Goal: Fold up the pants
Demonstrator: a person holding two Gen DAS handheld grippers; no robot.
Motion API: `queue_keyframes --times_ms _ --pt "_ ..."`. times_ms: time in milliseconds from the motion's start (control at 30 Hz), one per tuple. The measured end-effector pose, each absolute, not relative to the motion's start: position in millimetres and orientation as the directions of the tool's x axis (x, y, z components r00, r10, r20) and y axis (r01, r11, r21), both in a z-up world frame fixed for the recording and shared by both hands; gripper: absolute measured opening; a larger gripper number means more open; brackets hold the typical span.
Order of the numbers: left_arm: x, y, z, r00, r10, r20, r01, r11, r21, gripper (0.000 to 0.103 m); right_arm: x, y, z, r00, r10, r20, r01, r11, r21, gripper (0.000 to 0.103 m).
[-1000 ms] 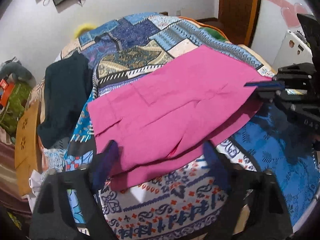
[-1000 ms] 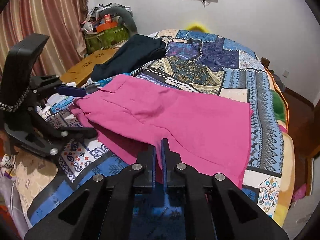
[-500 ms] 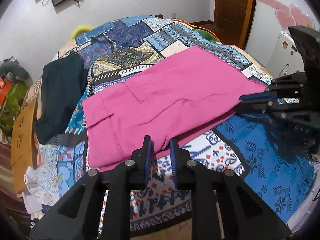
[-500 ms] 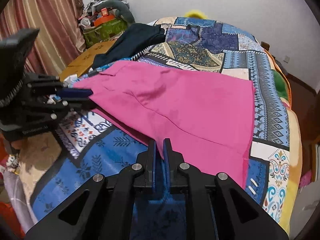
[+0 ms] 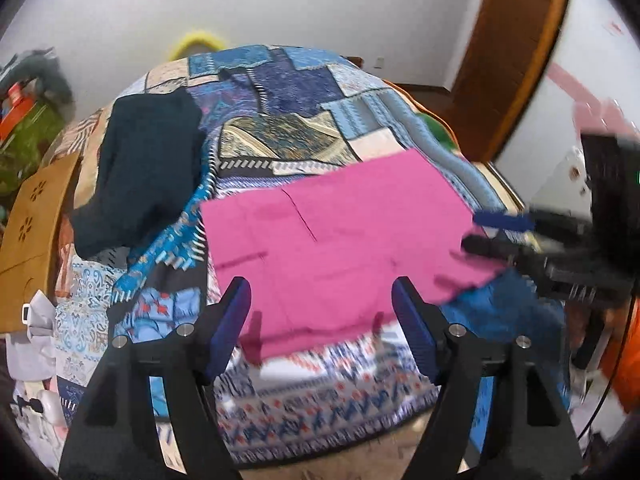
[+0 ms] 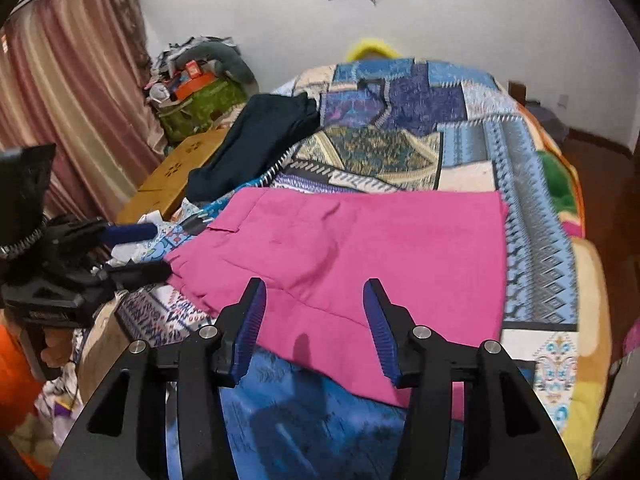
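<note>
pants [image 5: 340, 248]: pink, folded flat on the quilt [image 5: 304, 396]
left gripper [image 5: 322, 320]: spread wide, holding nothing
right gripper [image 6: 314, 326]: spread too, empty
tip: probably pinch both near corners evenly so layers don't slip

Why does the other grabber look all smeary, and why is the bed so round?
Left wrist view: the right gripper is smeared by motion blur; the pink pants stay fairly sharp. Both views: the fisheye lens bulges the bed and darkens the corners.

The pants [image 6: 360, 248] are matt pink woven cloth. The bed [image 6: 532, 240] wears a patterned patchwork cloth cover. The tongs [image 6: 314, 320] are matt black plastic with ribbed blue pads [image 6: 250, 320].
</note>
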State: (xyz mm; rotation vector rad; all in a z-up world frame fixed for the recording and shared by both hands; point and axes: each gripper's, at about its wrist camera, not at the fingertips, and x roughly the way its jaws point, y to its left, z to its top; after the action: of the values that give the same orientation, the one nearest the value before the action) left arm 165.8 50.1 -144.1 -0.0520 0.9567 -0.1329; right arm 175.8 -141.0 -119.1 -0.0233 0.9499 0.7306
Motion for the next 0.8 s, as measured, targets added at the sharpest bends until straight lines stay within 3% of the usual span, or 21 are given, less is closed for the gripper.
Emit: queue_keyframes --times_ms 267,400,800 --pt "212 63 -185 0.449 -0.157 -0.879 0.017 0.986 -0.168 0.073 188 -121 -156 0.255 0.537 -0.804 -0.547 0.766 0.338 0.047" --pt "208 65 -216 0.421 -0.079 -0.904 0.008 0.996 -0.083 0.078 184 -126 -174 0.217 0.523 -0.824 -0.552 0.762 0.338 0.047" --pt "182 96 -207 0.441 -0.119 -0.89 -0.032 0.988 -0.148 0.081 178 -183 -172 0.263 0.408 -0.874 -0.522 0.822 0.227 0.046"
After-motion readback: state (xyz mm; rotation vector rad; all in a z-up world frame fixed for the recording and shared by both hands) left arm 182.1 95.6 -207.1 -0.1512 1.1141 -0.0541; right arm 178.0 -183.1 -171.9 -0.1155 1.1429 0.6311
